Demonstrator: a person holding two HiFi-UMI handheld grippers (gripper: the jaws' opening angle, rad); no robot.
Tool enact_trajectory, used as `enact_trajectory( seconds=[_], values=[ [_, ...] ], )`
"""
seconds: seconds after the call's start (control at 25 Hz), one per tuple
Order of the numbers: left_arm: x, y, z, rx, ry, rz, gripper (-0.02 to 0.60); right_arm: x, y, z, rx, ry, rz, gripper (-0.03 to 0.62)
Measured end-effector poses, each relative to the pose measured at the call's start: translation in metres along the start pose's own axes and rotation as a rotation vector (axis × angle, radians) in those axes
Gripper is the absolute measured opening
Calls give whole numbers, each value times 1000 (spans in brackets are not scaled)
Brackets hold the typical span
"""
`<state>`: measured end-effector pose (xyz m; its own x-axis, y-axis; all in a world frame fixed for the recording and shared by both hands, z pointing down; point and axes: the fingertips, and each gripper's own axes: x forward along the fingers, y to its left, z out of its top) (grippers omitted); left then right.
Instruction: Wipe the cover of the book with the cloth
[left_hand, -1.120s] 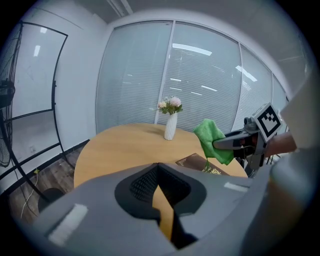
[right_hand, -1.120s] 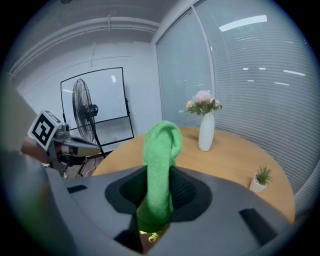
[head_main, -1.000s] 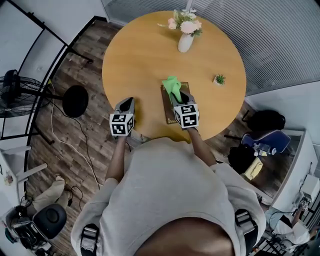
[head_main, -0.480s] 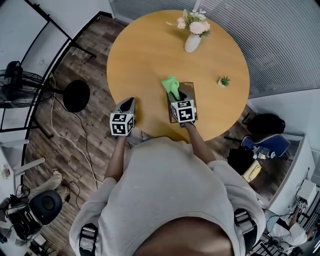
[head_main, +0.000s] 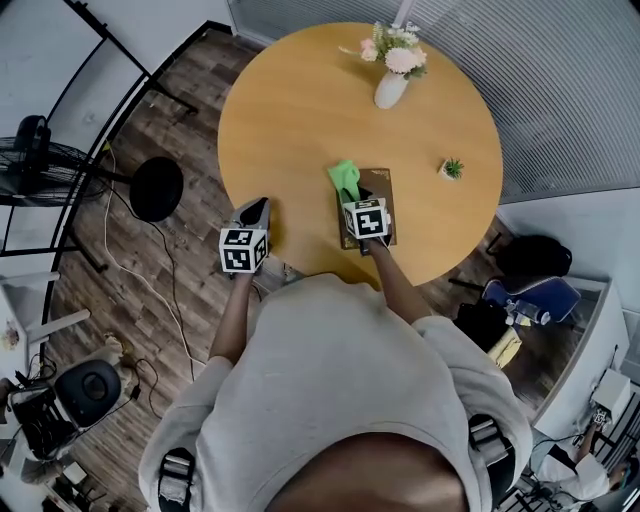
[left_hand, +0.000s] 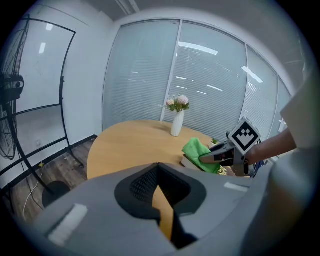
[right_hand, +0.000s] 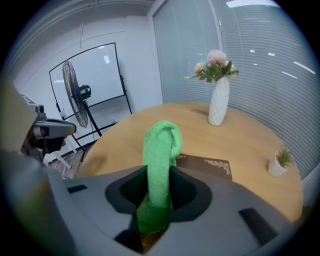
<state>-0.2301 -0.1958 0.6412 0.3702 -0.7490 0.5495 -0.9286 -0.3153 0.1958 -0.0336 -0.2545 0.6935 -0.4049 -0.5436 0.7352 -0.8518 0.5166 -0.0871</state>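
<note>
1. The right gripper (head_main: 357, 196) is pinching the green cloth (head_main: 346, 178) firmly between its jaws. The loose end is curling up and over toward the far side.
2. The book (head_main: 382, 186) is lying on the near right part of the round table (head_main: 300, 110), dark cover facing up. The cloth is hanging over its far left corner. Whether it is actually pressing on the cover is not showing clearly.
3. The left gripper (head_main: 256, 208) is hovering over the near left edge of the table, well apart from the book. Its jaws are sitting almost together with nothing between them.
4. The wipe seems to be in hand. To do it well, the right gripper should be coming down low enough that the cloth's fold, not the jaw tips, is rubbing the cover.
5. Long, even strokes from far to near should be reaching the bare right half of the cover too.
6. The book is probably going to slide on the smooth wood, so light pressure is the safer choice. The left gripper could be steadying the book's near left edge.
</note>
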Motion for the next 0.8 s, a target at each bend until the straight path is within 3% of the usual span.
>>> enact_trajectory(
  seconds=[0.8],
  values=[
    [10, -13, 7, 6, -2, -4, 9, 0, -26, -8, 86, 10, 7, 121]
  ],
)
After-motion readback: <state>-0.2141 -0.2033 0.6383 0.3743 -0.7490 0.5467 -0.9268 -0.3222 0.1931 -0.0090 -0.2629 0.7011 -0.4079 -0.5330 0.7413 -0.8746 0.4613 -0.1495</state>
